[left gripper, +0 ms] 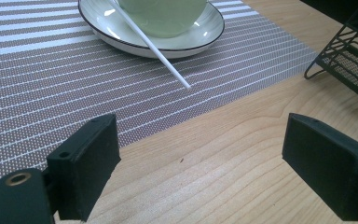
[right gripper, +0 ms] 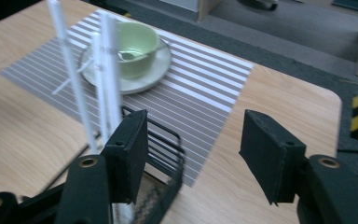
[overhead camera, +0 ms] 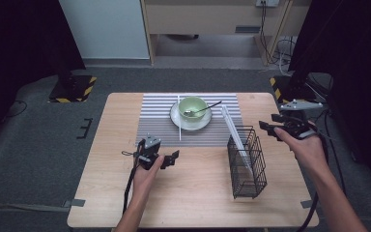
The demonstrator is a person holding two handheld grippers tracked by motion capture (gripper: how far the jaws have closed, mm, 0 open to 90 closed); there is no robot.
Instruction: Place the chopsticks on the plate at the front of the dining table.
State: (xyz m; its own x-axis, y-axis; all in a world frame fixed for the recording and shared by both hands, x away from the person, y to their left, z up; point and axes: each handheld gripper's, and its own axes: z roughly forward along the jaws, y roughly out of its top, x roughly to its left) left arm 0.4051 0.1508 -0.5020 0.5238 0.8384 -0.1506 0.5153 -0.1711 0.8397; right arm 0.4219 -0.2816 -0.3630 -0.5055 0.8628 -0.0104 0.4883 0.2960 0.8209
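With its jaws wide and empty over the bare wood, the left gripper [overhead camera: 166,160] should close squarely on the white chopstick [left gripper: 154,50], which leans from the plate [left gripper: 205,35] near the table's far edge, while the right gripper [overhead camera: 269,124], also wide, waits off the right edge.

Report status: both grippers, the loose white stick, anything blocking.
Left gripper open, empty, over bare table. Right gripper open beside wire basket. White stick leans on plate. Path clear.
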